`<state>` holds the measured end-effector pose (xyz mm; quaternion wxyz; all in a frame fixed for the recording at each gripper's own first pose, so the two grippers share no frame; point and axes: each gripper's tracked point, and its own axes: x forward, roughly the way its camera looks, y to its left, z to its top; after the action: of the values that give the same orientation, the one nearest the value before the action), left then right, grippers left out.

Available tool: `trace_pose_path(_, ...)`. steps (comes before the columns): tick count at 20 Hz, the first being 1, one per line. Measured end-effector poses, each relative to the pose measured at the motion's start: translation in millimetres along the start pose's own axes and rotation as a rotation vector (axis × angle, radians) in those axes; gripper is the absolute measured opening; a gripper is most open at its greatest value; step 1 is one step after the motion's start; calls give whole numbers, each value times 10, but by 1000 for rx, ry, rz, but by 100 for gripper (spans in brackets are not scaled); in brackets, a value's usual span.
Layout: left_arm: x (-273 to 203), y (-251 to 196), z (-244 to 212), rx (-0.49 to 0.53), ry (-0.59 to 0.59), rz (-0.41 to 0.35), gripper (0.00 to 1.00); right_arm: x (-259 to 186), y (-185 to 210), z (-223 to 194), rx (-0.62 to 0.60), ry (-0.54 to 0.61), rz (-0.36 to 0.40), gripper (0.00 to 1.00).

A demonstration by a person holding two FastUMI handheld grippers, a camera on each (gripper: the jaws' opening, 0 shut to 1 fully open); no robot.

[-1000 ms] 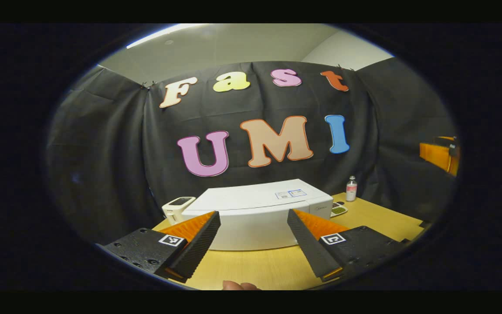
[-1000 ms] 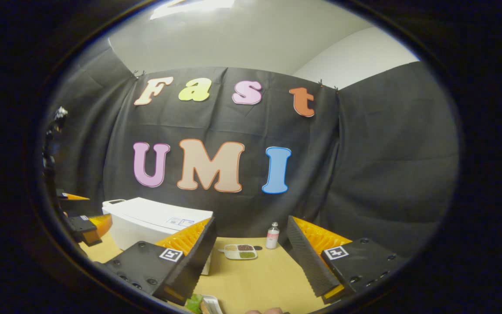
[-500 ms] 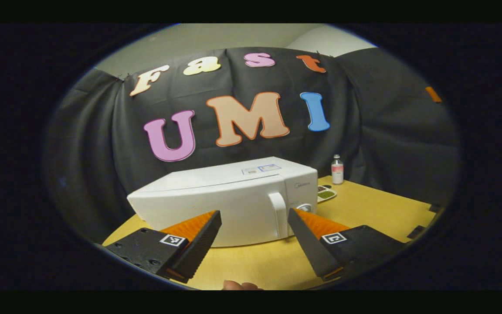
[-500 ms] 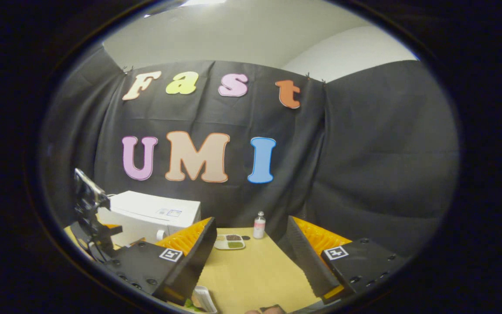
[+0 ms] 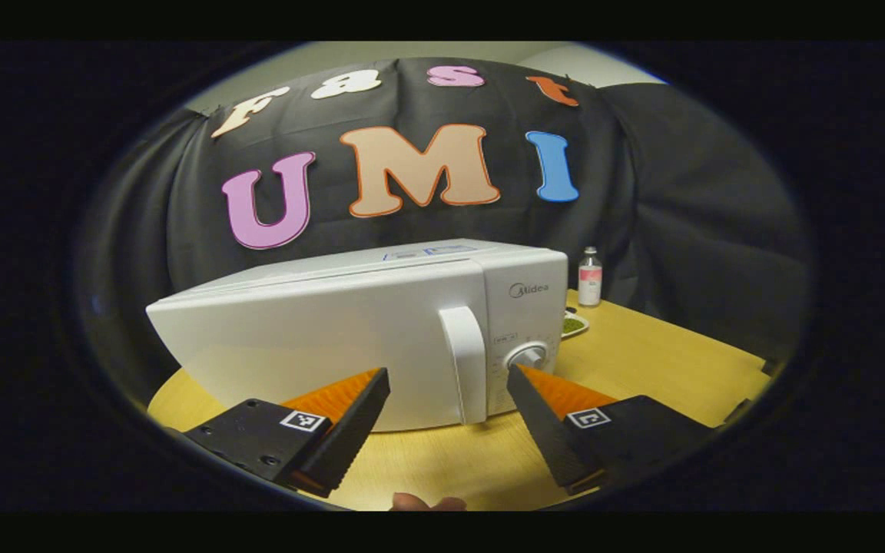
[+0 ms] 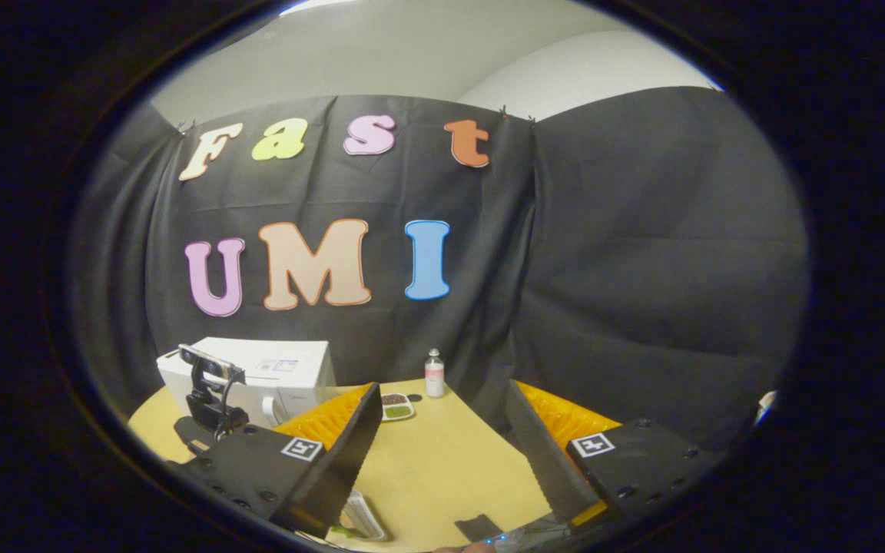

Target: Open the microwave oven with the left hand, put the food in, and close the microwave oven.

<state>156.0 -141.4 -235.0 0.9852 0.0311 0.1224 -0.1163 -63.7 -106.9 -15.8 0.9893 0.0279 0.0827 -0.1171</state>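
Note:
The white microwave [image 5: 319, 338] stands on the wooden table with its door shut. Its upright handle [image 5: 464, 365] is just beyond and between the fingertips of my left gripper [image 5: 449, 392], which is open and holds nothing. In the right gripper view the microwave [image 6: 281, 369] is at the far left, with the left gripper [image 6: 208, 399] in front of it. My right gripper [image 6: 442, 422] is open over the table, nothing between its fingers. A white food pack with something green [image 6: 362, 516] lies under its left finger, mostly hidden.
A small bottle [image 6: 434, 373] and a sectioned dish [image 6: 396, 405] stand at the back of the table, right of the microwave. The control knob [image 5: 527, 355] sits beside the handle. A dark flat object [image 6: 481, 528] lies at the near edge. Bare tabletop [image 6: 442, 461] stretches ahead.
My left gripper has come lower and closer to the microwave, so the door handle now lines up between its fingers. The right gripper has drawn back and turned right; the microwave looks smaller.

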Motion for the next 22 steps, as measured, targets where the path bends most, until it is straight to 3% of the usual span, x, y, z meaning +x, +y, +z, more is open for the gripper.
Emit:
trace_pose_path(3, 105, -77, -44, -7, 12, -10, 98, -41, -63, -22, -13, 6, -21, 100)
trace_pose_path(7, 204, -157, -94, -19, 20, -16, 95, -96, -69, -21, -10, 14, -31, 96)
trace_pose_path(9, 226, -107, -104, -14, 18, 14, 83, -89, -68, -38, -20, 15, -32, 96)
trace_pose_path(10, 291, -136, -113, -21, 16, -2, 61, -90, -46, -44, -26, 17, -29, 96)
trace_pose_path(12, 251, -174, -138, -17, 38, -1, 36, -86, 7, -27, -35, 17, -19, 96)
trace_pose_path(13, 279, -182, -139, -29, 31, -3, 30, -76, 28, -27, -40, 16, -13, 96)
trace_pose_path(16, 274, -193, -122, -79, 15, -19, 18, -58, 115, -28, -51, 14, 12, 96)
trace_pose_path(22, 240, -199, -148, -70, 36, -40, 7, -4, 307, -27, -45, 9, 67, 96)
